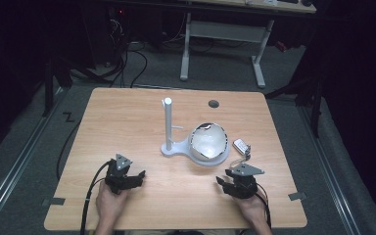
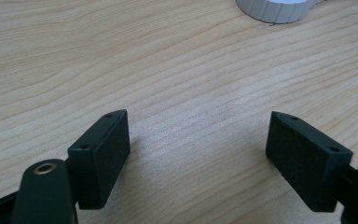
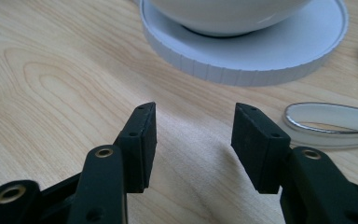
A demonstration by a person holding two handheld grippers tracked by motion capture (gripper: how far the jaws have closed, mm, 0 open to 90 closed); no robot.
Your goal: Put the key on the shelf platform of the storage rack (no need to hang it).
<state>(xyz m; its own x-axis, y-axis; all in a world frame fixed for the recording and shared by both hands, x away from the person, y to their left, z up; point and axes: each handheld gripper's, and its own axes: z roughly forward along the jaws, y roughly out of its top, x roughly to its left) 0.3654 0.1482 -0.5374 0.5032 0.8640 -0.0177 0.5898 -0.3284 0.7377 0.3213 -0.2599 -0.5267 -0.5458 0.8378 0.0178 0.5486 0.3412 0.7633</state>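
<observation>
**Both hand-held grippers spread, empty, on near half of worktop**

High view: light wood worktop (image 1: pixel 127 122) w/ a white stand (image 1: pixel 168 142) near centre – upright post on a flat base that runs right into a round disc. A shiny silver-white ball (image 1: pixel 208 141) sits on that disc. Just right of ball, a small white key fob (image 1: pixel 241 145) w/ a loop trailing toward the near edge. Dark round hole (image 1: pixel 213 104) in worktop near far edge. Left hand-held gripper (image 1: pixel 136 177) at near left, held in person's left hand (image 1: pixel 110 201), jaws apart, pointing right, nothing between them. Right hand-held gripper (image 1: pixel 222 182) at near right, in right hand (image 1: pixel 250 205), jaws pointing left, just nearer than the ball and the fob loop. Behind the worktop, floor w/ cables and a white-legged desk.

Left gripper view: left hand-held gripper (image 2: pixel 198 149) jaws spread wide over bare wood, gripping nothing. Ribbed white edge of stand disc (image 2: pixel 275 9) at top, well apart from jaws.

Right gripper view: right hand-held gripper (image 3: pixel 193 135) jaws apart, narrower gap than left, nothing pinched. Stand disc (image 3: pixel 242 51) close ahead w/ the ball's (image 3: pixel 223 11) underside resting on it. Silver-rimmed white loop (image 3: pixel 331 122) lies flat on wood just beside the right jaw; touching or not – can't tell.
</observation>
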